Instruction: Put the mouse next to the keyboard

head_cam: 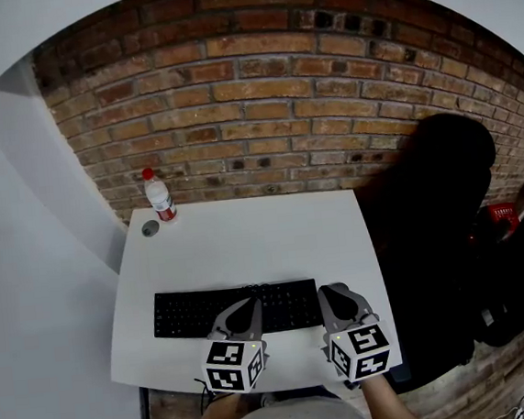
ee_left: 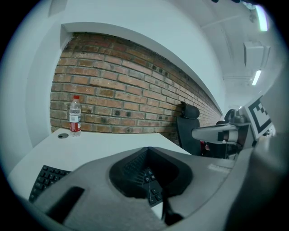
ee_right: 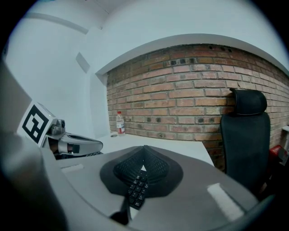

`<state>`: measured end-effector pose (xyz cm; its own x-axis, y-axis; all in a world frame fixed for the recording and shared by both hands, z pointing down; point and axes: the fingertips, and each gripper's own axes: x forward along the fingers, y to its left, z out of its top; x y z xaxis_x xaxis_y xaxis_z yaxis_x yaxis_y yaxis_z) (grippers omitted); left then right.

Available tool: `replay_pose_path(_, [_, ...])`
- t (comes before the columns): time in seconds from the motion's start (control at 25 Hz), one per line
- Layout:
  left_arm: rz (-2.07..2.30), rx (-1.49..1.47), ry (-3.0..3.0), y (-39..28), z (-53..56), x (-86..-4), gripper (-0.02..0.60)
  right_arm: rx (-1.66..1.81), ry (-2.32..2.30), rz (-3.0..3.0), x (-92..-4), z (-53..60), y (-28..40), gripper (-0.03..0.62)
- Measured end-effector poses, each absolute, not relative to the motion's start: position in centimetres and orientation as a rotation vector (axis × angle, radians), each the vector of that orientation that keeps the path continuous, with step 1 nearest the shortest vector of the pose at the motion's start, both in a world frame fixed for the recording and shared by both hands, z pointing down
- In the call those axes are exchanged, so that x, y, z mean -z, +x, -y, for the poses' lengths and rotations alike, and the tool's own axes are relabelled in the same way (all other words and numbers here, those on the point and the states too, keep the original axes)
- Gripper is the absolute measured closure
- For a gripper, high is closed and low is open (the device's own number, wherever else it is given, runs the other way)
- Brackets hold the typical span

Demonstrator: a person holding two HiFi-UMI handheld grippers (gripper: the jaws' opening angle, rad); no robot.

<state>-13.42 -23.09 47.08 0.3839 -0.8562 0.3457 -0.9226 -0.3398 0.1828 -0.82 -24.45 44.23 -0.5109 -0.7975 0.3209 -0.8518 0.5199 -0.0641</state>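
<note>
**Both tools shut above the keyboard, no mouse in sight**

Head view: the black keyboard [head_cam: 189,314] lies across the near half of the white bench [head_cam: 247,242]. The left hand-held gripper [head_cam: 246,314] hovers over the keyboard's 3 o'clock half. The right hand-held gripper [head_cam: 337,300] hangs just past its 3 o'clock end. A bottle [head_cam: 159,197] and a small round grey piece [head_cam: 150,228] stand toward 11 o'clock, well apart from the keys. A dark chair [head_cam: 439,233] stands off the bench at 3 o'clock. No mouse shows here; whether one lies beneath the right tool I cannot tell.

Left gripper view: the jaws meet tip to tip and grip nothing. Only keys show through the slit below them.

Right gripper view: the same, jaws pressed together and empty, with keys underneath. No mouse shows here either.

As a judgement, this fits a mouse waiting somewhere out of frame as well as one already hidden beside the keyboard. Either way, the mouse has to be found first. The bare strip at the keyboard's 3 o'clock end looks narrow, so a mouse there should sit flat, just beside the keys and clear of the bench edge.
</note>
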Motion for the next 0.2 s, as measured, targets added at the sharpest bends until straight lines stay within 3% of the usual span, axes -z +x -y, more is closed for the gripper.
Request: replay_pose_path(0.2, [1.549,-0.263,2.301,-13.43,23.35,-47.07,0.589,-0.321,1.395,2.51,-44.31,24.71,-0.74,0.583])
